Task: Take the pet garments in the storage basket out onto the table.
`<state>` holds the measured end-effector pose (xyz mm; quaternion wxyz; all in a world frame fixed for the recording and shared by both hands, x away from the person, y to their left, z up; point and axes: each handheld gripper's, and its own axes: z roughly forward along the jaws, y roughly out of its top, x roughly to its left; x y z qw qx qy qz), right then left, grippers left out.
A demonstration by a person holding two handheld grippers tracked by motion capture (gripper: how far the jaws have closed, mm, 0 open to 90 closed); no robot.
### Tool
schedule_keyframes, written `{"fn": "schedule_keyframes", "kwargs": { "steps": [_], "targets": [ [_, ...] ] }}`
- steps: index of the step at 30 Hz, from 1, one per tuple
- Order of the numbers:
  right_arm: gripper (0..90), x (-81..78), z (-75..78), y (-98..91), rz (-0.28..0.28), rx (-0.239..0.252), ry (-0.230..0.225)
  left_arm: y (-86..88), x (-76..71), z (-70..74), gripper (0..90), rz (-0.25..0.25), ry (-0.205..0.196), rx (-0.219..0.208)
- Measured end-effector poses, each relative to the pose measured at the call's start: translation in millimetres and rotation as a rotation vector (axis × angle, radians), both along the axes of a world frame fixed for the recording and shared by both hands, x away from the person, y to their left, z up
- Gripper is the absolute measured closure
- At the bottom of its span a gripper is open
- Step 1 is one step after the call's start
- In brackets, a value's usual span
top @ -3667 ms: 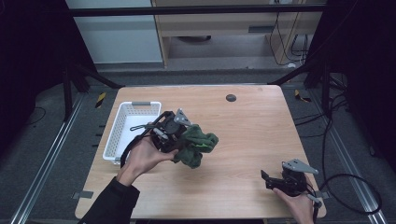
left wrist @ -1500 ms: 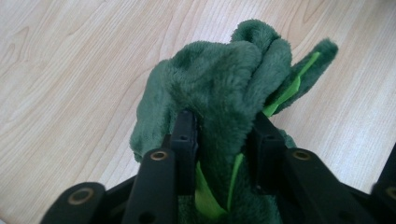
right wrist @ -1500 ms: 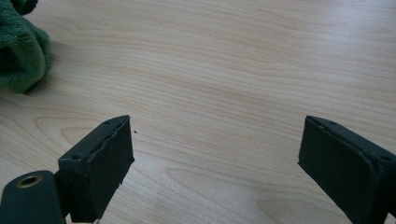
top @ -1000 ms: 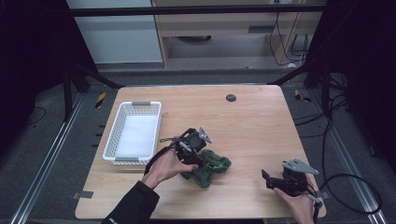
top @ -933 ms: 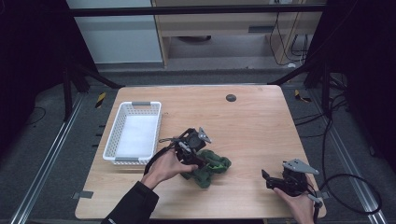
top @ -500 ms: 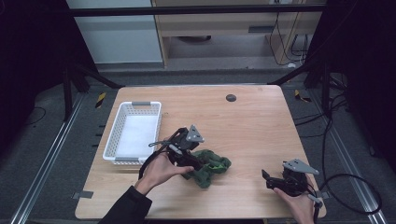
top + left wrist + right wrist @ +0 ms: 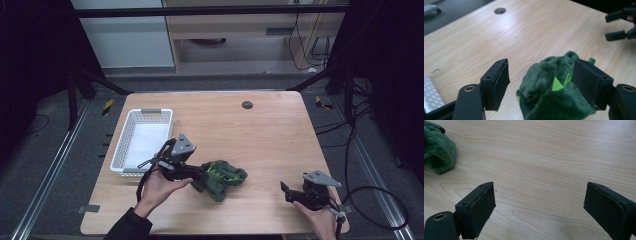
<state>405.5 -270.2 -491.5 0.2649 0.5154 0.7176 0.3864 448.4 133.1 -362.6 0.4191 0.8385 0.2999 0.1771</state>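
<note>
Green plush toy (image 7: 220, 177), carried out of the white basket (image 7: 142, 142), is now lying on the surface (image 7: 270, 135) beside it between the left claw's (image 7: 192, 173) spreading jaws, seemingly released, while the right claw (image 7: 290, 192) is waiting spread.

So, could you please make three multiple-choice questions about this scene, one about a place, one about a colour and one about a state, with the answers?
1. Where does the white basket stand on the table?
A. at its left side
B. at its right side
C. in the middle

2. What colour is the plush toy?
A. red
B. green
C. blue

3. How do the jaws of the left gripper stand?
A. shut tight with nothing between
B. open, with the toy between them
C. shut on the basket rim

Answers: 1 A, the high view shows it near the left edge. 2 B, its fur is dark green. 3 B, the left gripper view shows a gap beside one jaw.
</note>
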Motion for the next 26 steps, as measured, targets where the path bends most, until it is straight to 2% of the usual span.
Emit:
{"fn": "schedule_keyframes", "kwargs": {
  "steps": [6,18,22,24,26],
  "targets": [
    [9.9,-0.1,-0.1,-0.1,0.000,-0.001,0.000,24.6,-9.2,-9.0,30.0,0.071,-0.035,-0.043],
    [9.5,-0.5,-0.2,-0.7,-0.007,0.001,-0.006,72.1,-24.1,-31.1,32.7,0.202,-0.064,-0.140],
    [9.1,-1.0,0.4,-0.3,-0.004,0.003,-0.007,83.4,-28.8,-38.9,33.4,0.235,-0.076,-0.139],
    [9.0,-1.8,0.8,0.1,-0.004,0.004,-0.010,88.5,-31.3,-42.8,33.4,0.253,-0.077,-0.153],
    [8.8,-2.7,1.4,-0.1,-0.003,0.006,-0.010,92.9,-34.5,-45.8,33.6,0.267,-0.096,-0.153]
  ]
}}
